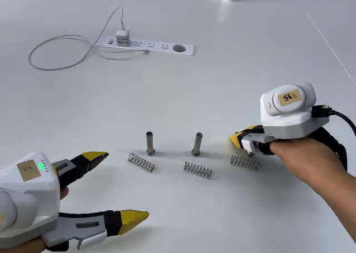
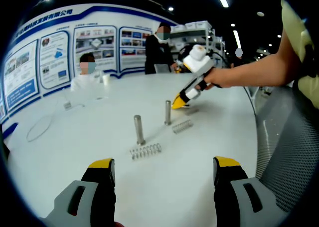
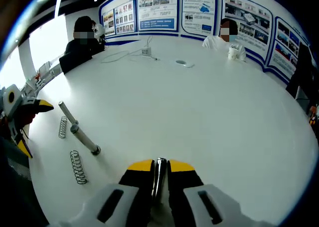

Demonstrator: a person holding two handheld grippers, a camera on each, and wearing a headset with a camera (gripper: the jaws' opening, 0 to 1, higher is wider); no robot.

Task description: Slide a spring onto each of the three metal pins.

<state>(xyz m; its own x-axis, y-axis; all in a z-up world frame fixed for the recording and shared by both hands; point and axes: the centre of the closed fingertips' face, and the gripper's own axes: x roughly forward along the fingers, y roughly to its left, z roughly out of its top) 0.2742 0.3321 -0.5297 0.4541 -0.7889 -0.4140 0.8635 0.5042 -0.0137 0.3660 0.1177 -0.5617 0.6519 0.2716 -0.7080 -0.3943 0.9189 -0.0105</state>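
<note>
Clamping one short steel pin (image 3: 159,173), the right yellow-tipped gripper (image 1: 238,140) sits at centre right; the left gripper (image 1: 122,184), lower left, gapes empty. Two upright pins (image 1: 150,143) stand mid-frame, with three coiled wire springs (image 1: 198,169) lying beside them, none threaded yet.

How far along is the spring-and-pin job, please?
Nothing is finished: the left spring, middle spring and right spring lie loose on the table, and the left pin and middle pin stand bare. In hand: the right gripper is shut on the third pin. The left gripper is open. All three fittings remain.
</note>
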